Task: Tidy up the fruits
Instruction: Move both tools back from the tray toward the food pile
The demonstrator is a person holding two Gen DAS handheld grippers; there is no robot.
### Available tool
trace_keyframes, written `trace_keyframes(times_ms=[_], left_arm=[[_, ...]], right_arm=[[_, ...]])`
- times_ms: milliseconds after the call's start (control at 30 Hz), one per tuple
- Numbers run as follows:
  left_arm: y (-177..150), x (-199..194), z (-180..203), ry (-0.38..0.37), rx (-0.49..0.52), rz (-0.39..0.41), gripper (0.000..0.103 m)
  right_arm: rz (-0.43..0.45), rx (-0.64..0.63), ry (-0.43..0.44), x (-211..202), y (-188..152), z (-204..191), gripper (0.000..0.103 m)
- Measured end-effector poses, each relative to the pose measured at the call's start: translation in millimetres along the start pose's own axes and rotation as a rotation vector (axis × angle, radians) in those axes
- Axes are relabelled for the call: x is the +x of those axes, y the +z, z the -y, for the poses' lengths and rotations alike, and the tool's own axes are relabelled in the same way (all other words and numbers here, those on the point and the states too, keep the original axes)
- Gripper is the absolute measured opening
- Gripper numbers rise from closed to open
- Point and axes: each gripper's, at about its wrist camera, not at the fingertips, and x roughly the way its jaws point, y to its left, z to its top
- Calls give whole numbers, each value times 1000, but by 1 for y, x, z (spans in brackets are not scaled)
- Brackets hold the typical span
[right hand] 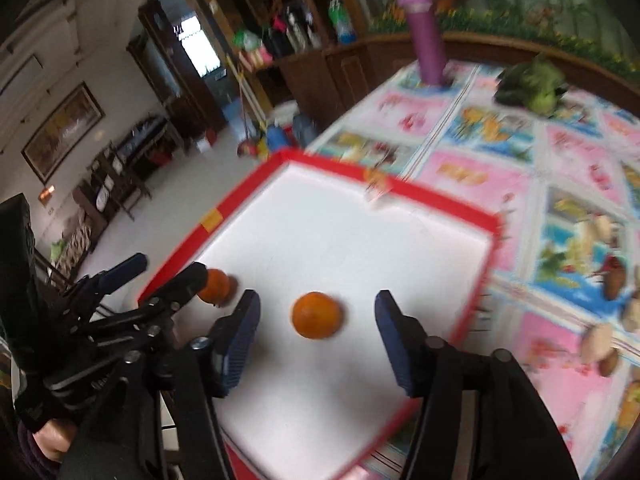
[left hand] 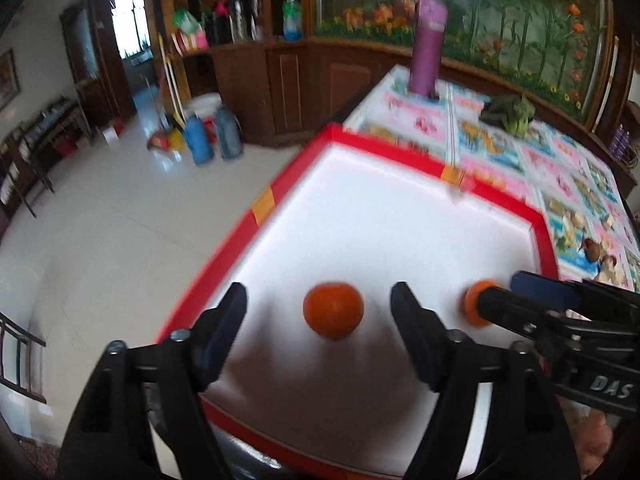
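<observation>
Left wrist view looks down on a white tray with a red rim (left hand: 304,156), where an orange (left hand: 333,310) lies on the white floor between the spread fingers of the left gripper (left hand: 320,312). Its fingers stand wide apart, one at 9 o'clock of the fruit and the other at 3 o'clock, and neither touches it; the gripper holds nothing. At 3 o'clock beyond the right-hand finger, a second orange (left hand: 472,304) is partly covered by the other gripper reaching in from the right edge.

From the right wrist camera, the right gripper (right hand: 318,316) is also opened wide and has hold of nothing. That second orange (right hand: 317,315) sits on the tray floor (right hand: 360,240) between its blue pads (right hand: 240,332), clear of both, a little nearer the left pad. The first orange (right hand: 216,286) lies at 9 o'clock, near the tray's left rim, half hidden behind a finger of the left gripper (right hand: 168,276).

On the patterned tablecloth (right hand: 460,168) past the tray stand a purple bottle (right hand: 424,32) at 12 o'clock and a green leafy vegetable (right hand: 532,84) at 1 o'clock. Both views are motion-blurred.
</observation>
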Motion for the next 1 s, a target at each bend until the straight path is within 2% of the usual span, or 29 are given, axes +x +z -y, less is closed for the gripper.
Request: trace_keyframes(times_ms=[67, 167, 333, 467, 533, 733, 1000], left_arm=[[2, -18, 6, 14, -7, 63, 93], [2, -45, 22, -21, 2, 142, 98], [0, -69, 62, -162, 52, 160, 103], [-9, -76, 106, -230, 141, 156, 103], [-13, -77, 126, -230, 186, 148, 103], [-22, -80, 183, -207, 280, 148, 103], [-27, -79, 221, -194, 346, 136, 103]], right_arm=[[45, 3, -24, -23, -6, 11, 65], [86, 15, -48, -57, -18, 34, 66], [176, 88, -155, -108, -45, 87, 69], [219, 121, -282, -140, -68, 121, 70], [231, 130, -326, -151, -76, 134, 70], [261, 191, -363, -174, -90, 161, 70], [264, 221, -366, -181, -99, 177, 70]])
